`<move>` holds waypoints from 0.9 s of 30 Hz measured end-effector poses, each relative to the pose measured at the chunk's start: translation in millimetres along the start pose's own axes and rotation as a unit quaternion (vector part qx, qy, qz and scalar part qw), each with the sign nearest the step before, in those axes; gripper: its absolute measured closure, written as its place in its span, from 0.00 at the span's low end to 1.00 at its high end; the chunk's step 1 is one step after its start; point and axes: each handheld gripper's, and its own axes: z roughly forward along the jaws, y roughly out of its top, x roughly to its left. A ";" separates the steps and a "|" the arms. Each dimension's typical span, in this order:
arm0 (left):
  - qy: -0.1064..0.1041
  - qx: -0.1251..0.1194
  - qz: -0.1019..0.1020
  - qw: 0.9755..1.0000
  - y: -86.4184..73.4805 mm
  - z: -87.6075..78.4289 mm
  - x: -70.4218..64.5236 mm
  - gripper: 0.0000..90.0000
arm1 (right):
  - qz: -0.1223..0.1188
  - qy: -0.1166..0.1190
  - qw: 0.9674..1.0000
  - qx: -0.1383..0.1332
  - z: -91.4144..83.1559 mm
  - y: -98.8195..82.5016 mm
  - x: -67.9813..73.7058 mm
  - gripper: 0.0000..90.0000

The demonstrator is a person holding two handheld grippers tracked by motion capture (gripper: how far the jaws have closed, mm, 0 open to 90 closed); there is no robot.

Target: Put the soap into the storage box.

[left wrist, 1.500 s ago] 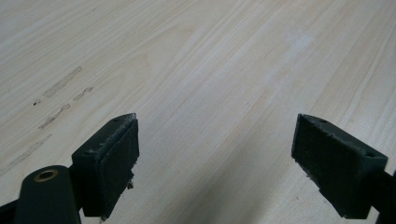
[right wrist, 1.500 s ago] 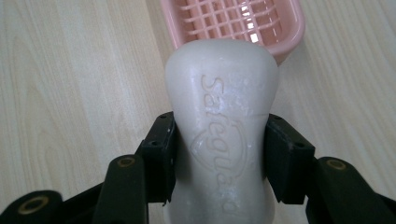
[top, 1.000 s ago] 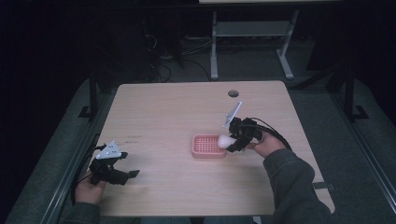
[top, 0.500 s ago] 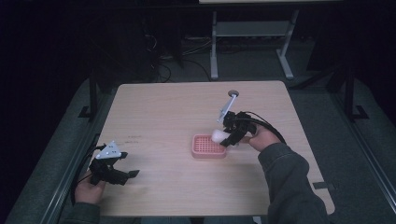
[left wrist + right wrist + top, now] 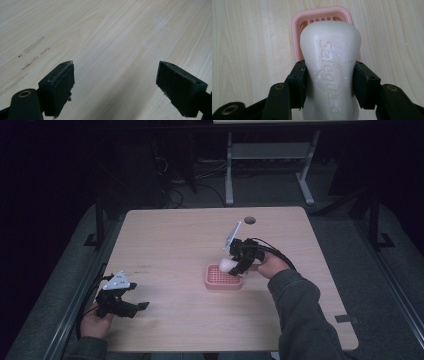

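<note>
The right tongs clamp a white soap bar by its waist, its long axis running out ahead of them. The pink soap dish lies directly beyond and below the bar's far end, right of the surface's middle, nothing between. The left tongs rest wide and empty near the front left corner, well apart.
</note>
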 end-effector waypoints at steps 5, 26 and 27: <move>0.000 0.002 0.001 1.000 -0.1 0.3 -0.1 0.17 | -0.005 0.003 1.000 0.007 7.3 5.6 1.0 0.55; -0.002 -0.001 -0.001 1.000 -0.9 0.1 1.2 0.17 | -0.015 0.021 0.999 0.039 36.4 18.5 -0.9 0.55; -0.002 0.000 -0.001 1.000 -0.9 0.2 1.2 0.17 | -0.014 0.023 0.999 0.039 37.3 19.1 -0.5 0.55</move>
